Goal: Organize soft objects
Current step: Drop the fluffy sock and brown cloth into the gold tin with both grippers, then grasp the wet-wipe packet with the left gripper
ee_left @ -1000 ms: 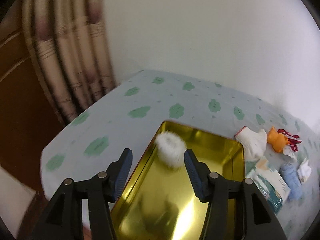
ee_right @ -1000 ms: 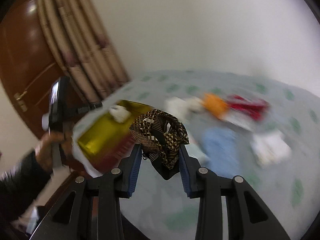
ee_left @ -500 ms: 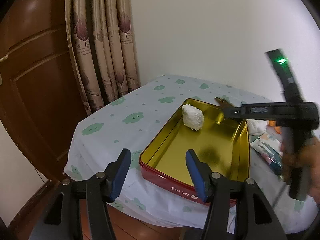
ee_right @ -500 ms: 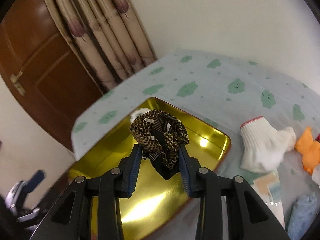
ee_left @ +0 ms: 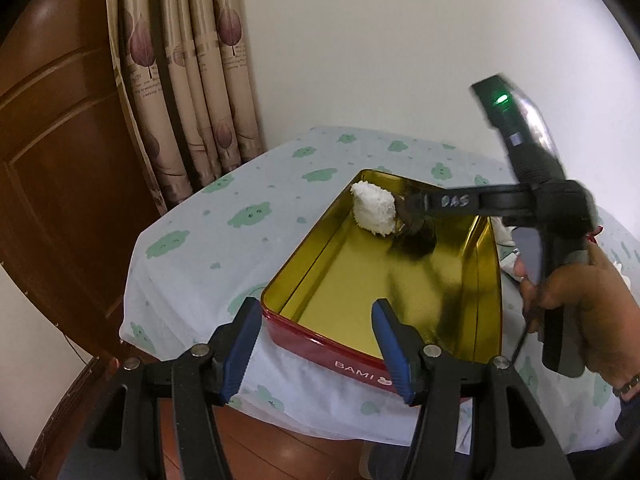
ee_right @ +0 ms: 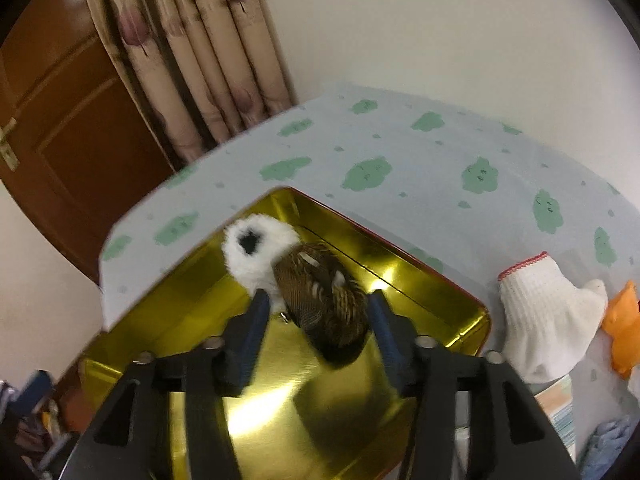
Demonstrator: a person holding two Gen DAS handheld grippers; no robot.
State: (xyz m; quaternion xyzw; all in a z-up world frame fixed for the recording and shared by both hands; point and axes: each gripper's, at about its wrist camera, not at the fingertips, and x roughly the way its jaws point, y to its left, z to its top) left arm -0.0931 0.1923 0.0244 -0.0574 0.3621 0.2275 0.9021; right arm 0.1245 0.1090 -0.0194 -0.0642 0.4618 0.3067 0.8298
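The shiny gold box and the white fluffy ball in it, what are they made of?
The box looks like thin metal, probably tin: its gold inside is glossy and mirrors the light, and its outside is painted red. The white fluffy ball looks like plush or fake fur, with fuzzy, matte edges; what is inside it cannot be seen.

- Brown patterned cloth [ee_left: 416, 236]: largely hidden behind the right gripper's arm in the left wrist view; motion-blurred in the right wrist view.
- Orange soft item [ee_right: 624, 328]: cut off by the frame's edge.
- Blue cloth [ee_right: 608, 440]: partly out of frame, blurred.
- Clutter [ee_right: 32, 412] at lower left: unidentifiable.
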